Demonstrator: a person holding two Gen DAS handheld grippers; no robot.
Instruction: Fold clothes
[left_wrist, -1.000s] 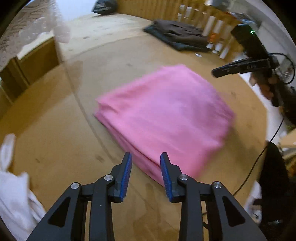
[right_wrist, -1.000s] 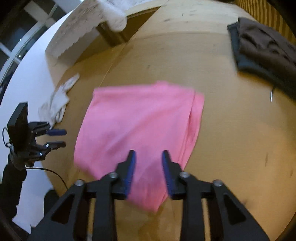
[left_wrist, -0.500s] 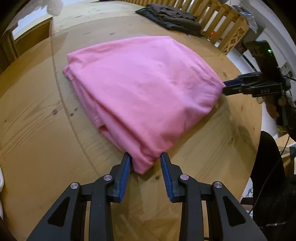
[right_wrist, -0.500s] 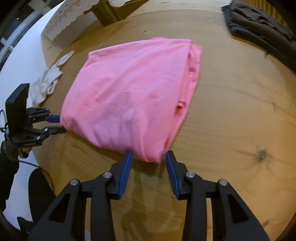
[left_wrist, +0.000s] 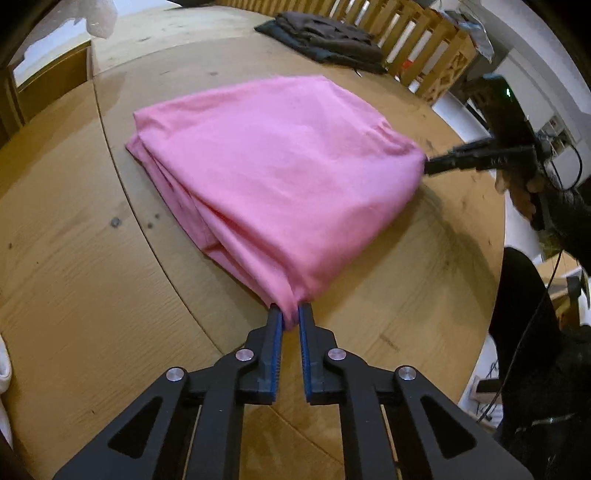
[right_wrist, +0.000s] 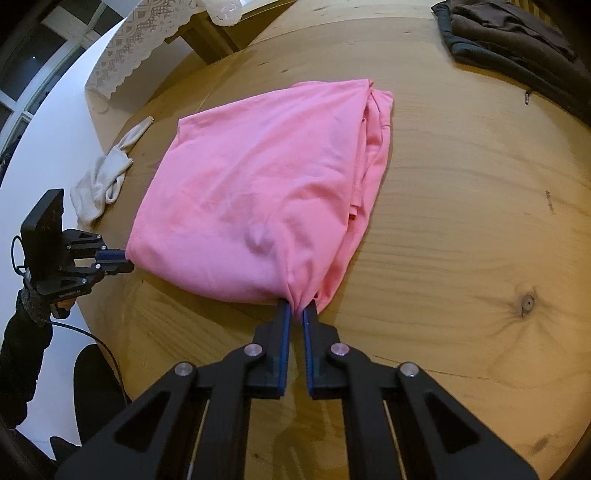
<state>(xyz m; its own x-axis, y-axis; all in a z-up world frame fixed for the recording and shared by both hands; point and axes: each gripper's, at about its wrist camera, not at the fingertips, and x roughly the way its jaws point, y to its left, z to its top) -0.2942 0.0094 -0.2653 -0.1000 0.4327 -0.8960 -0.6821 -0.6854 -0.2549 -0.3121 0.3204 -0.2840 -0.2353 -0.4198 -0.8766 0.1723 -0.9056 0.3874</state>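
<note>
A folded pink garment (left_wrist: 288, 166) (right_wrist: 258, 184) lies on the round wooden table (left_wrist: 74, 277) (right_wrist: 461, 221). My left gripper (left_wrist: 290, 314) (right_wrist: 125, 260) has its jaws closing on the garment's near left corner, with the cloth bunched and pinched between the blue pads. At the near right corner my right gripper (right_wrist: 298, 308) (left_wrist: 428, 164) is shut on a gathered pinch of the same cloth. Both corners sit low at the table surface, with the near edge stretched between them.
A stack of dark folded clothes (left_wrist: 325, 37) (right_wrist: 517, 48) lies at the far side. A white sock (right_wrist: 103, 181) rests by the table's left edge. A wooden railing (left_wrist: 424, 40) stands beyond, and a lace cloth (right_wrist: 129, 48) hangs at the back left.
Both grippers came down toward the garment's near corners and closed on them. The corners now bunch between the pads.
</note>
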